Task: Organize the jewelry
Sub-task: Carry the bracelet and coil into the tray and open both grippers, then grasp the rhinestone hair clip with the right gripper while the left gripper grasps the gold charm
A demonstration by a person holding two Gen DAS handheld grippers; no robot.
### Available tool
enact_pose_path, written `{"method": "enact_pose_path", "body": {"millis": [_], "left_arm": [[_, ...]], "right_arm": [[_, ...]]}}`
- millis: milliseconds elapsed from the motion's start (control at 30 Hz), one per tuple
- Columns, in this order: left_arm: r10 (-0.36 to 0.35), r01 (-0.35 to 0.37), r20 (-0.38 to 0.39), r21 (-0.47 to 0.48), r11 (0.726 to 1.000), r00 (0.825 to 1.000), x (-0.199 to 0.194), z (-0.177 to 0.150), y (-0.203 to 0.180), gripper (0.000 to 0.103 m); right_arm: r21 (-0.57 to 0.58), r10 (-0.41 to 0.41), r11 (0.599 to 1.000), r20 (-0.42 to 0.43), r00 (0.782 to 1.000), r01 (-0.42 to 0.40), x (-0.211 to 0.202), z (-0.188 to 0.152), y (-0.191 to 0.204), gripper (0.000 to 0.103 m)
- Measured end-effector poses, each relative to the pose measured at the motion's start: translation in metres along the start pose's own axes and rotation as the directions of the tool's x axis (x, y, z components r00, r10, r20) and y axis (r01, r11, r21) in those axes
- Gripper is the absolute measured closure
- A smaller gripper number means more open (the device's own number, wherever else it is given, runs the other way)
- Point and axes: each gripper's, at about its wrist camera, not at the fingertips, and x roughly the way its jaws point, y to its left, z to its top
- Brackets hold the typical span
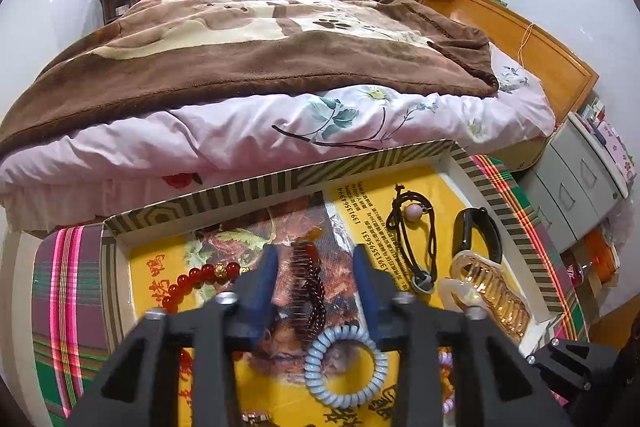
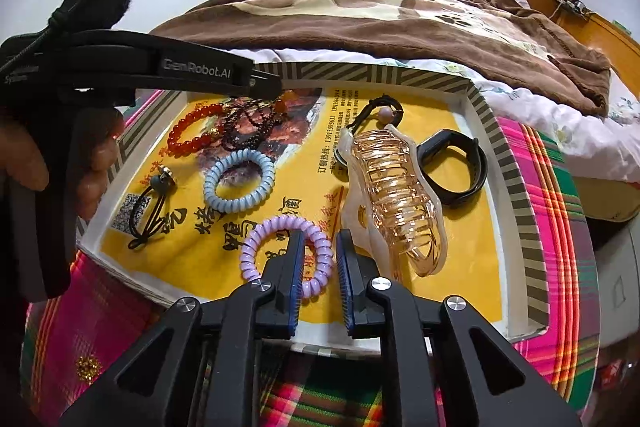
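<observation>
**Jewelry tray, sorting barely begun**

The left gripper (image 1: 316, 277) hangs with jaws spread over a dark bead bracelet (image 1: 306, 291). The right gripper (image 2: 318, 277) has jaws apart astride a purple coil band (image 2: 287, 254), not pinching it. Every piece lies loose and ungrouped in the striped tray (image 2: 514, 187); judging by this, nearly all sorting remains.
</observation>
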Motion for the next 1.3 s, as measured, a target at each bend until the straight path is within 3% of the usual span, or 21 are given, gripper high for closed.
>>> {"method": "enact_pose_path", "body": {"millis": [167,233,533,800,1067,1200,1267,1300], "left_arm": [[0.017,-0.017,0.035,0.011,1.0,0.999,-0.022,-0.007,-0.006,0.05],[0.018,-0.018,0.052,0.014,1.0,0.998,-0.035,-0.012,-0.009,0.05],[0.061,-0.064,0.125,0.024,0.998,0.99,-0.1,-0.04,-0.022,0.047],[0.055,-0.057,0.164,0.008,0.998,0.985,-0.152,-0.085,-0.024,0.039],[0.089,-0.084,0.205,-0.035,0.996,0.975,-0.191,-0.138,-0.017,0.037],[0.102,-0.088,0.189,-0.083,0.993,0.977,-0.195,-0.166,-0.006,0.037],[0.11,-0.091,0.175,-0.114,0.989,0.978,-0.195,-0.182,0.001,0.037],[0.106,-0.084,0.165,-0.133,0.988,0.981,-0.195,-0.19,0.005,0.037]], "right_arm": [[0.021,0.025,0.999,0.041,0.999,-0.026,-0.017,-0.002,0.0,0.079],[0.023,0.031,0.999,0.058,0.998,-0.033,-0.025,-0.004,0.001,0.066],[0.03,0.039,0.999,0.097,0.995,-0.042,-0.061,-0.014,0.011,0.066],[0.01,0.08,0.997,0.118,0.99,-0.081,-0.094,-0.041,0.014,0.066],[0.012,0.152,0.988,0.041,0.988,-0.152,-0.101,-0.083,0.019,0.066],[0.059,0.182,0.982,-0.02,0.983,-0.18,-0.089,-0.101,0.027,0.066],[0.071,0.181,0.981,-0.037,0.983,-0.178,-0.082,-0.107,0.034,0.055],[0.081,0.19,0.979,-0.034,0.981,-0.186,-0.081,-0.109,0.037,0.043]]}}
